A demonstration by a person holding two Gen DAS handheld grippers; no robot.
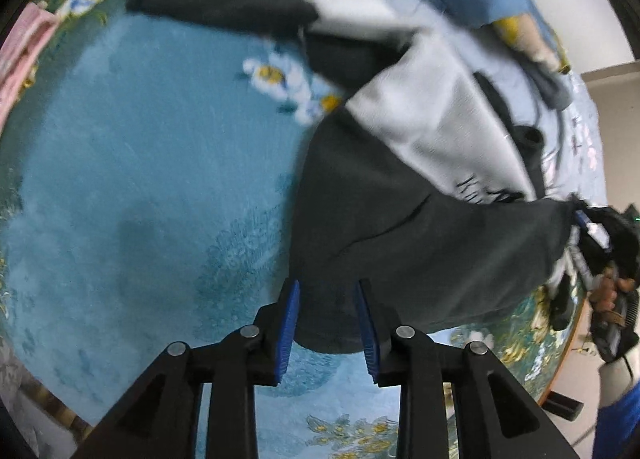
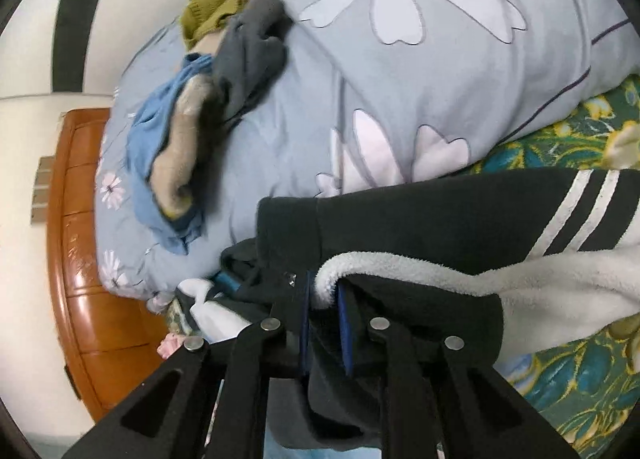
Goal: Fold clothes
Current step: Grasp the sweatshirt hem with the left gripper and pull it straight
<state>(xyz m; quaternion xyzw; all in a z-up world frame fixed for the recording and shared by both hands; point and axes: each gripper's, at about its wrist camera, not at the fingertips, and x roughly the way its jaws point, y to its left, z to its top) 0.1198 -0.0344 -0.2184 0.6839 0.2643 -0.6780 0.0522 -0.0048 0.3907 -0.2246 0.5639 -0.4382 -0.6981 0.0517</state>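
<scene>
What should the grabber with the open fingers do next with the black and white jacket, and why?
Probably close the left gripper on the jacket's dark edge. Its jaws stand apart with that edge lying between them on the blue bedspread, unpinched, while the right gripper already clamps the fleecy white lining. Folding likely needs both ends held.

Nothing can be read for certain. The white panel of the black-and-white garment (image 1: 440, 131) bears a short line of dark lettering near its lower hem (too blurred and tilted in the left wrist view to make out a single letter). No other label, number or sign shows.
</scene>
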